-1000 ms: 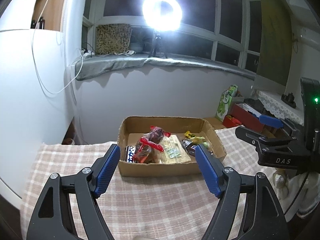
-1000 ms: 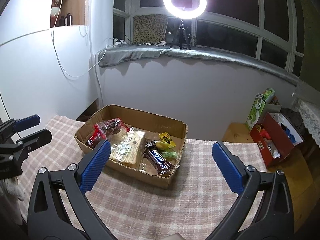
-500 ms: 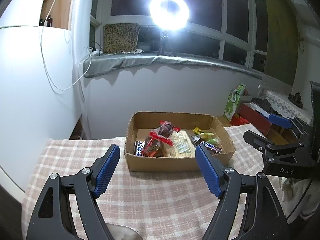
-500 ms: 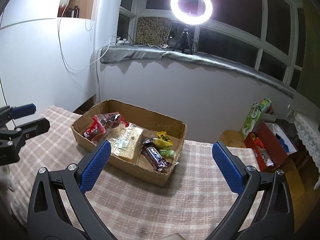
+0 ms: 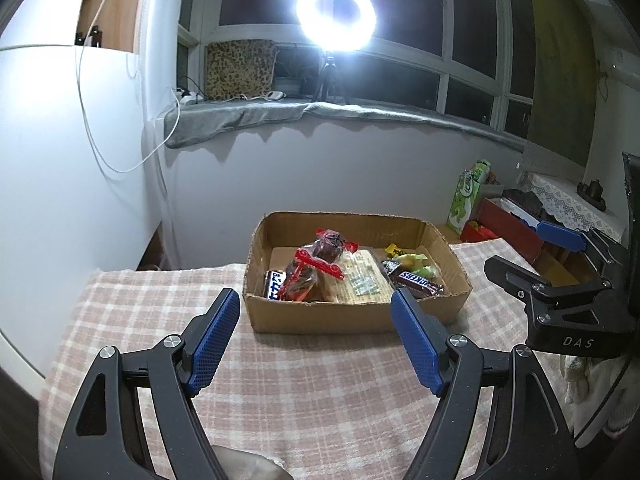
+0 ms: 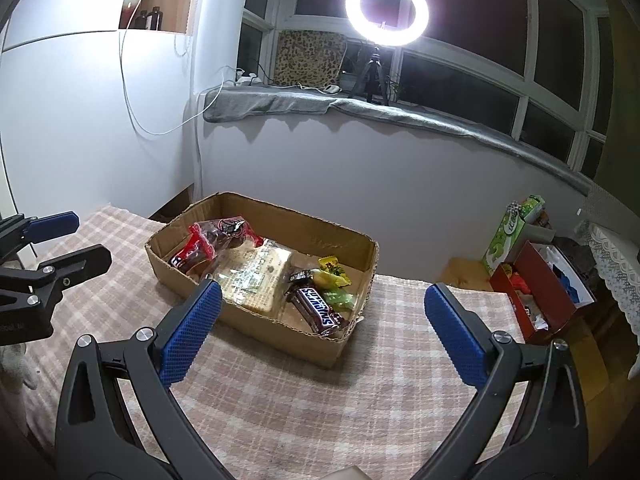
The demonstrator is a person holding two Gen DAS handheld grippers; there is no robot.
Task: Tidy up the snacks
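The cardboard box (image 5: 356, 312) is seen just ahead of the left gripper (image 5: 316, 336), its long side running crosswise. The right gripper (image 6: 320, 332) is held off the box's right corner. Both sets of jaws are spread apart, nothing held.

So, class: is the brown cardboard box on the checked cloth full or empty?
Partly full: the brown cardboard box holds wrapped snacks; its floor shows between them.

Checked-cloth table (image 5: 328, 392) bearing an open cardboard box (image 5: 320, 316).
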